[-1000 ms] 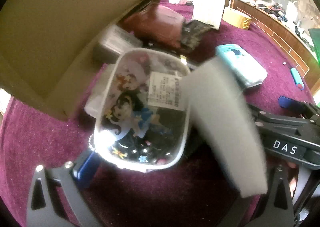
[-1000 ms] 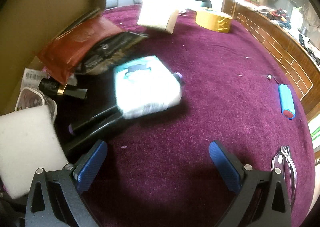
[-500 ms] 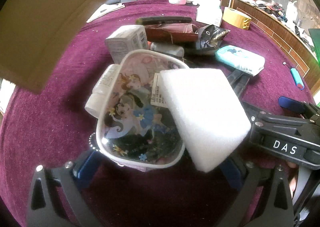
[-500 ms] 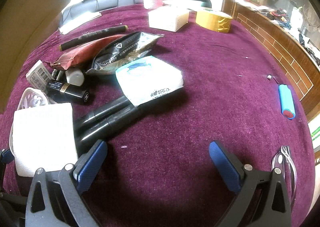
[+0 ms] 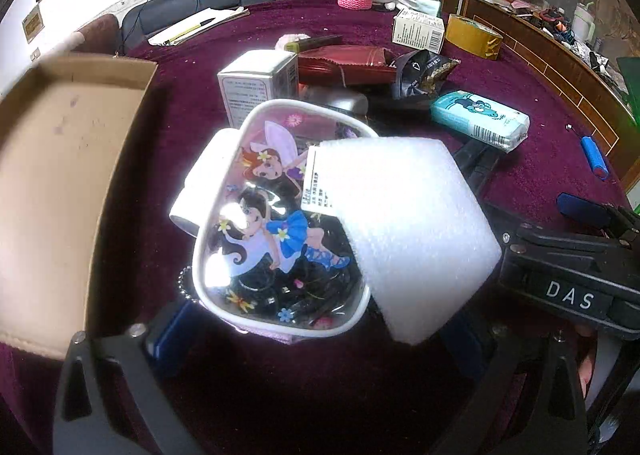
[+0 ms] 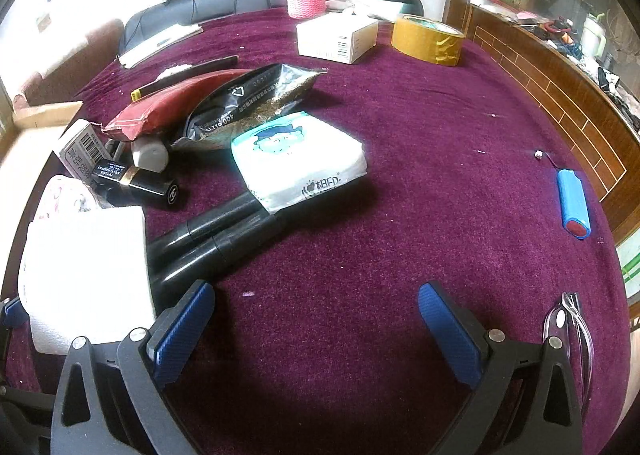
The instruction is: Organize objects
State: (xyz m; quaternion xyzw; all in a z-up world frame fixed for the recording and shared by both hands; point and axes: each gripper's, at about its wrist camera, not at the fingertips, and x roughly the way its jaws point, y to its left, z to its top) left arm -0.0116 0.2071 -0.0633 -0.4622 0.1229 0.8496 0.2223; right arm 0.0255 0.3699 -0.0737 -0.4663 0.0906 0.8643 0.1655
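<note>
The left gripper [image 5: 316, 331] is grasping the cartoon pouch [image 5: 276, 223] and foam block [image 5: 404, 231] together, carrying both toward the cardboard box [image 5: 60, 183] at nine o'clock; the right gripper [image 6: 316, 331] is hovering released.

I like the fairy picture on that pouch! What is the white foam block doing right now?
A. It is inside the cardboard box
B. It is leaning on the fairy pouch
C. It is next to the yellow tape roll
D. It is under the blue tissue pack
B. The white foam block lies tilted over the right side of the fairy pouch, covering part of its label, apart from the cardboard box on the left.
</note>
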